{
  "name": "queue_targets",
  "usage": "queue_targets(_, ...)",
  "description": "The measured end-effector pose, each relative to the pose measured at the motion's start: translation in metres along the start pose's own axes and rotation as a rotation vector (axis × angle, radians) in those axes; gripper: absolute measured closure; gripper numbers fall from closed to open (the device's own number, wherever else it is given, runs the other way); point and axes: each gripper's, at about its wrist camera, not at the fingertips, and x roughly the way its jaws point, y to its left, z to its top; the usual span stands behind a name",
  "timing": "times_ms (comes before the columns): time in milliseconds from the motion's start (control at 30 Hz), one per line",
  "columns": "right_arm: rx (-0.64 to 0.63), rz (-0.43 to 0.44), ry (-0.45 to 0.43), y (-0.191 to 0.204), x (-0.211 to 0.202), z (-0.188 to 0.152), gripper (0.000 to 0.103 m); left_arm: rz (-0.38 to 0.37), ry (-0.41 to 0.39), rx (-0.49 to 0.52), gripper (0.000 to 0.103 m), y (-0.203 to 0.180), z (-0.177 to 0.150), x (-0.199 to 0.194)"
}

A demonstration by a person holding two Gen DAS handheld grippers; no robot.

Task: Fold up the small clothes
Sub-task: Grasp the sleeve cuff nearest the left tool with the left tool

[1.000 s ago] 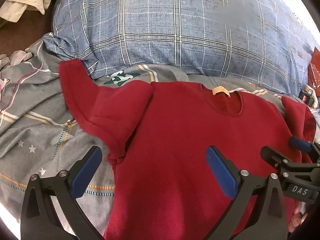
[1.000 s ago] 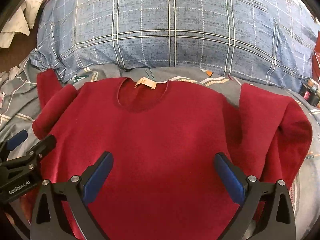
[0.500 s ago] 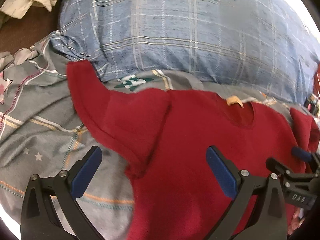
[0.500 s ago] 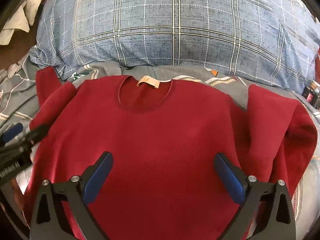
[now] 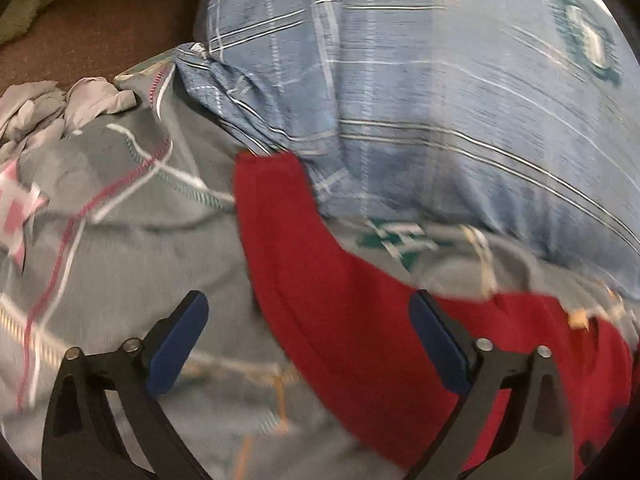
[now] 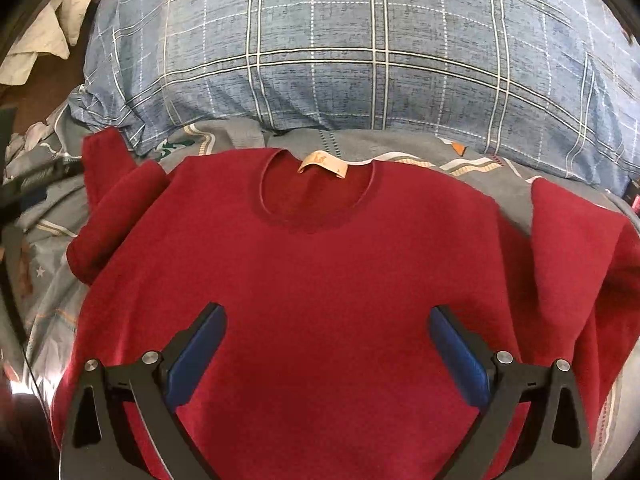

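Observation:
A red long-sleeved sweater [image 6: 320,264] lies flat on the grey patterned bed sheet [image 6: 48,240], collar and tan label [image 6: 322,162] toward the pillow. Its left sleeve [image 5: 280,232] stretches up to the pillow's edge, and it also shows folded in the right wrist view [image 6: 112,208]. Its right sleeve [image 6: 572,252] is folded at the right. My left gripper [image 5: 308,344] is open and empty, hovering over the left sleeve and the sheet. My right gripper [image 6: 326,352] is open and empty above the sweater's chest.
A large blue plaid pillow [image 6: 340,52] lies right behind the sweater. Crumpled pale cloth [image 5: 48,108] and brown floor [image 5: 88,40] are at the far left. A white garment [image 6: 44,40] lies at the top left.
My left gripper has swung left, from over the sweater's body to over the left sleeve and the sheet; its view is blurred. The right gripper has moved slightly. The sweater lies as before.

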Motion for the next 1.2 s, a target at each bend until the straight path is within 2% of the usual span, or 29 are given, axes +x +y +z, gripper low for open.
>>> queue_targets(167,-0.006,0.024,0.007,0.002,0.002,0.001,0.002,0.081,0.011,0.003,0.013,0.002,0.025,0.034)
queue_targets(267,-0.008,0.03,0.012,0.001,0.003,0.001,0.002,0.102,0.038,0.016,0.029,-0.001,0.031,0.056)
queue_targets(333,-0.003,0.033,0.015,-0.001,0.004,0.001,0.002,0.097,0.069,0.01,0.06,-0.002,0.033,0.07)
queue_targets(367,0.0,0.034,0.018,-0.002,0.005,0.001,0.002,0.098,0.098,0.001,0.066,-0.001,0.034,0.079)
queue_targets(433,0.003,0.033,0.023,-0.003,0.006,0.001,0.002,0.098,0.102,-0.014,0.089,0.003,0.036,0.088)
queue_targets(500,0.003,0.033,0.026,-0.004,0.007,0.0,0.002,0.093,0.125,-0.015,0.097,0.004,0.039,0.094)
queue_targets(533,0.004,0.033,0.027,-0.004,0.007,0.0,0.002,0.068,0.146,-0.031,0.103,0.007,0.04,0.097)
queue_targets(600,0.005,0.032,0.025,-0.005,0.007,0.0,0.002,0.011,0.167,-0.08,0.103,0.016,0.037,0.096)
queue_targets(667,0.009,0.032,0.022,-0.006,0.006,0.001,0.002,-0.056,0.139,-0.093,0.103,0.016,0.034,0.078)
queue_targets(867,0.03,0.027,0.012,-0.01,0.0,0.002,0.002,-0.252,0.033,0.036,0.103,-0.022,0.017,-0.005)
queue_targets(1000,0.035,0.028,0.0,-0.01,-0.007,0.001,0.002,-0.225,-0.003,0.046,0.103,-0.026,0.02,-0.02)
queue_targets(1067,0.029,0.027,-0.003,-0.009,-0.01,0.0,0.002,-0.186,0.022,-0.014,0.092,-0.01,0.022,-0.007)
queue_targets(1100,0.03,0.03,-0.002,-0.009,-0.011,0.0,0.002,-0.168,0.028,-0.03,0.073,-0.004,0.027,0.001)
queue_targets(1133,0.033,0.036,0.0,-0.009,-0.011,0.001,0.002,-0.137,0.026,-0.046,0.047,0.003,0.029,0.012)
queue_targets(1167,0.036,0.039,0.001,-0.01,-0.011,0.001,0.002,-0.086,0.011,-0.053,0.038,0.009,0.028,0.02)
queue_targets(1200,0.037,0.04,0.002,-0.01,-0.01,0.001,0.002,-0.037,-0.007,-0.05,0.034,0.013,0.028,0.026)
